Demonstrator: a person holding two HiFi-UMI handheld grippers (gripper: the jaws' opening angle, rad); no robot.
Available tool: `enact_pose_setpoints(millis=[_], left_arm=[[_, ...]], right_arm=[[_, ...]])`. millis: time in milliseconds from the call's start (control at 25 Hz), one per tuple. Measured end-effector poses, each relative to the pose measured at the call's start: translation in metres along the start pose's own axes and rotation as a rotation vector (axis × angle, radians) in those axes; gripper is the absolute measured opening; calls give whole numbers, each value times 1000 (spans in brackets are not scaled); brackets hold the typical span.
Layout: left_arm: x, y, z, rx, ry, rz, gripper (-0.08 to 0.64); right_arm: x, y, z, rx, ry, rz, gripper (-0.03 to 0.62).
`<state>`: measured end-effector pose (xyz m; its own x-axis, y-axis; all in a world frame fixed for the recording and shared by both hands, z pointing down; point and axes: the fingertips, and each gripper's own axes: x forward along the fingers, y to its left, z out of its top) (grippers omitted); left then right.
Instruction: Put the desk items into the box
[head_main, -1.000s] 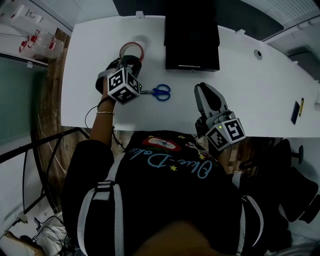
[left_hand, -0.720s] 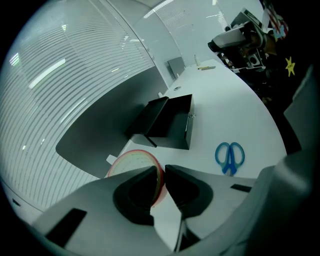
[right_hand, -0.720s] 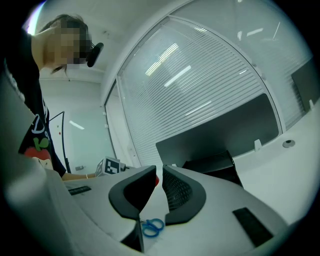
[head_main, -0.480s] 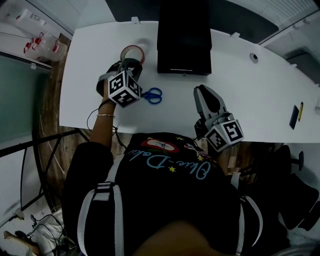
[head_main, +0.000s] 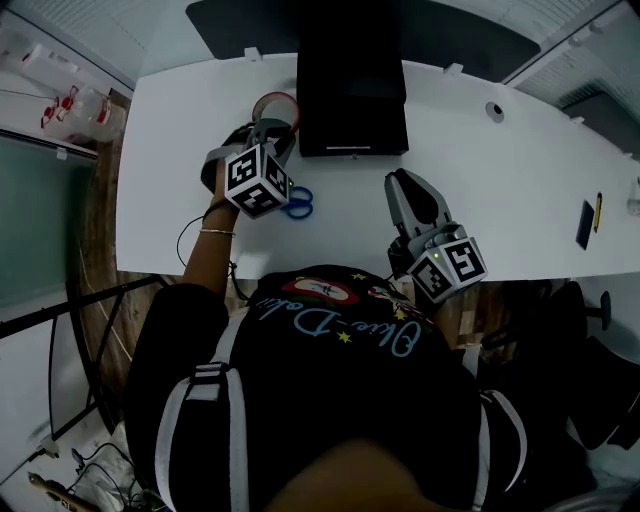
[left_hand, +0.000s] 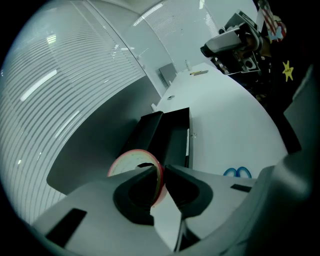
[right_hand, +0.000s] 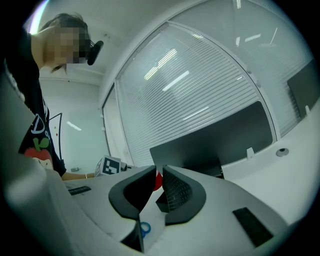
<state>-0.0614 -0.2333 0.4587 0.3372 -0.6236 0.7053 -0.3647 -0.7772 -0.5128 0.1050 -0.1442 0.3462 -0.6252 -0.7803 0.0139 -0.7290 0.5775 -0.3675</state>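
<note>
Clamping one wall of the tape roll, your left gripper's jaws hold it with the black box just ahead of the tips. The blue scissors lie on the white desk, right of those jaws. Your right gripper's jaws sit almost together with nothing between them, and the box lies beyond their tips.
</note>
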Motion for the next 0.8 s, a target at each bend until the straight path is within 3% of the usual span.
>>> enact_pose_setpoints(millis=[400,800], left_arm=[[17,-27,42,76,-61,-116,86],[38,-43,61,120,-62,-210,84]], right_arm=[[-1,-11,-2,30,-8,-33,40],[-6,-25,-4,50,-11,-70,40]])
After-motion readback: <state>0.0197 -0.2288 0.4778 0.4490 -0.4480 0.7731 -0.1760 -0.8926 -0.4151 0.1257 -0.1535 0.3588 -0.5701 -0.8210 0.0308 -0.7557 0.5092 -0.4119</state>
